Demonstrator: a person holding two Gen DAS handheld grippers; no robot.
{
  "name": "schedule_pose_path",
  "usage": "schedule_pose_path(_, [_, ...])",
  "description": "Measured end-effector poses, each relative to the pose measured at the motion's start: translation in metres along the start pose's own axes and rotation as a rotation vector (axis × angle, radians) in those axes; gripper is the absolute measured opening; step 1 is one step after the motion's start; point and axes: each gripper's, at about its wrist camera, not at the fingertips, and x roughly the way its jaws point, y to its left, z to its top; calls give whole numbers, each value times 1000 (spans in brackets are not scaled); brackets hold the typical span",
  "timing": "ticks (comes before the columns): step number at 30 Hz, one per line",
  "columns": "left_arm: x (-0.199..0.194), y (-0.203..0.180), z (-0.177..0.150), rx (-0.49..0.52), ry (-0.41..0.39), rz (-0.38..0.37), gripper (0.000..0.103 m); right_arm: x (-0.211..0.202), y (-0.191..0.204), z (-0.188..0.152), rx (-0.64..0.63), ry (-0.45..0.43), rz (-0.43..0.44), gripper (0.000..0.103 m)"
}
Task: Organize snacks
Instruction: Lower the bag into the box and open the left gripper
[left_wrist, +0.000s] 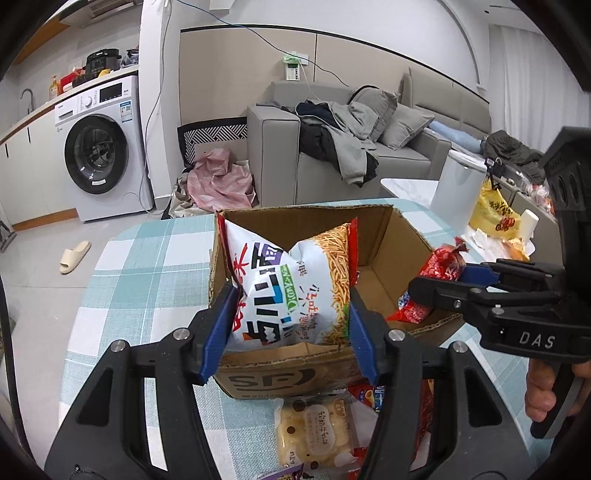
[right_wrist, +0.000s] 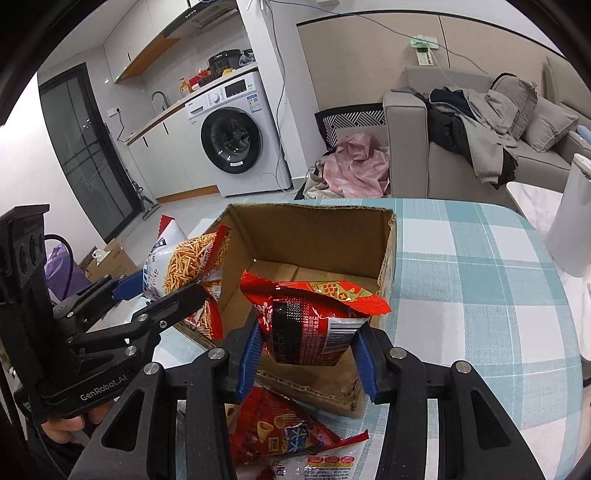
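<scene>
Left wrist view: left hand-held gripper (left_wrist: 291, 325) clamped on the white noodle-snack bag (left_wrist: 295, 284), held over the left part of the open cardboard box (left_wrist: 399, 236) on the tabletop (left_wrist: 147, 266). Right hand-held gripper (right_wrist: 306, 350) pinches the red snack bag (right_wrist: 314, 317) above the box's near wall. Risks: both bags are puffy and slick, so either may slip; the noodle bag's top could catch on the box rim; the two grippers, close together, may collide over the opening.
</scene>
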Motion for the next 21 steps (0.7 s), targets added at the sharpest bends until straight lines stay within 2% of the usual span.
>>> schedule_pose_path(8, [0, 1, -5, -9, 27, -32, 56, 3, -12, 2, -22, 21, 68, 45])
schedule_pose_path(15, [-2, -4, -8, 2, 47, -46, 57, 6, -12, 6, -52, 36, 39, 45])
schedule_pose_path(19, [-11, -5, -6, -4, 18, -54, 57, 0, -2, 1, -95, 20, 25, 55])
schedule_pose_path(21, [-16, -5, -5, -9, 8, -52, 64, -6, 2, -2, -108, -3, 20, 61])
